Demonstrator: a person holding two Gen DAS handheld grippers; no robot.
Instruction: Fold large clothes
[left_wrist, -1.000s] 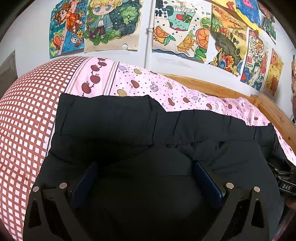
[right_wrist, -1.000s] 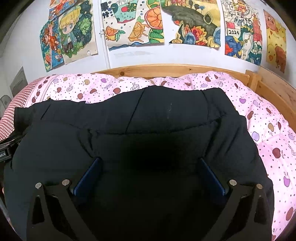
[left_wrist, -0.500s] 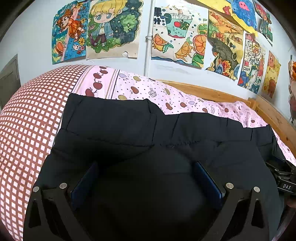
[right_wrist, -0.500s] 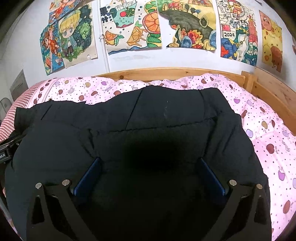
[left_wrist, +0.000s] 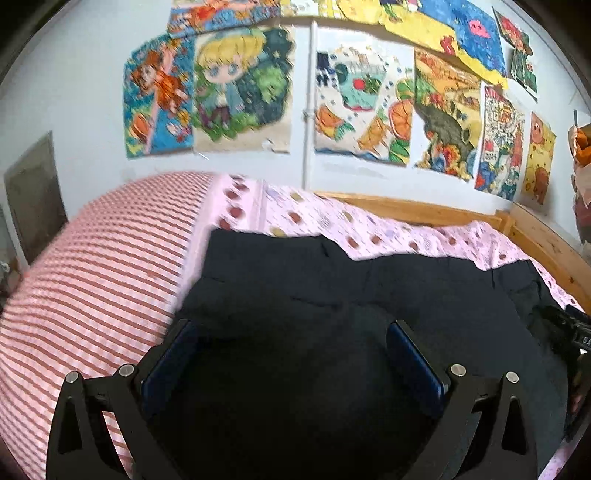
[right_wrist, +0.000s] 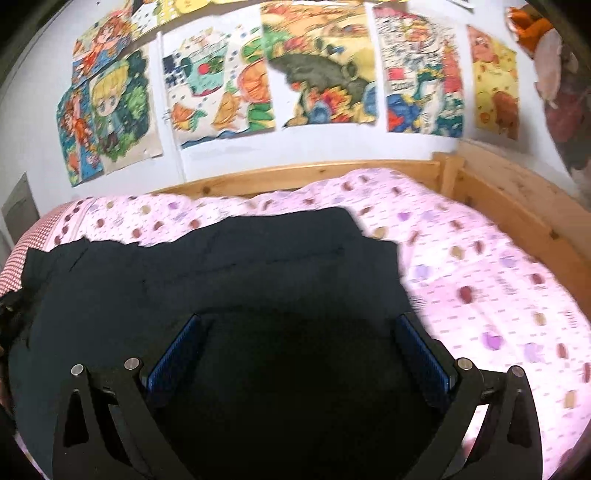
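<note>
A large black padded garment (left_wrist: 332, 288) lies spread across the bed; it also shows in the right wrist view (right_wrist: 240, 273). My left gripper (left_wrist: 293, 332) is open, its blue pads wide apart just above the garment's left part. My right gripper (right_wrist: 299, 325) is open too, over the garment's right part near its right edge. Neither holds cloth. The right gripper's body (left_wrist: 576, 332) shows at the far right of the left wrist view. Both views are blurred by motion.
The bed has a pink fruit-print quilt (right_wrist: 480, 266) and a red-and-white checked cover (left_wrist: 85, 280) on the left. A wooden bed frame (right_wrist: 509, 199) runs along the back and right. Colourful posters (left_wrist: 354, 114) cover the wall behind.
Both grippers have pulled back and tilted up from the garment, staying open. More wall, posters and bedding are in view, and the garment sits lower and looks smaller.
</note>
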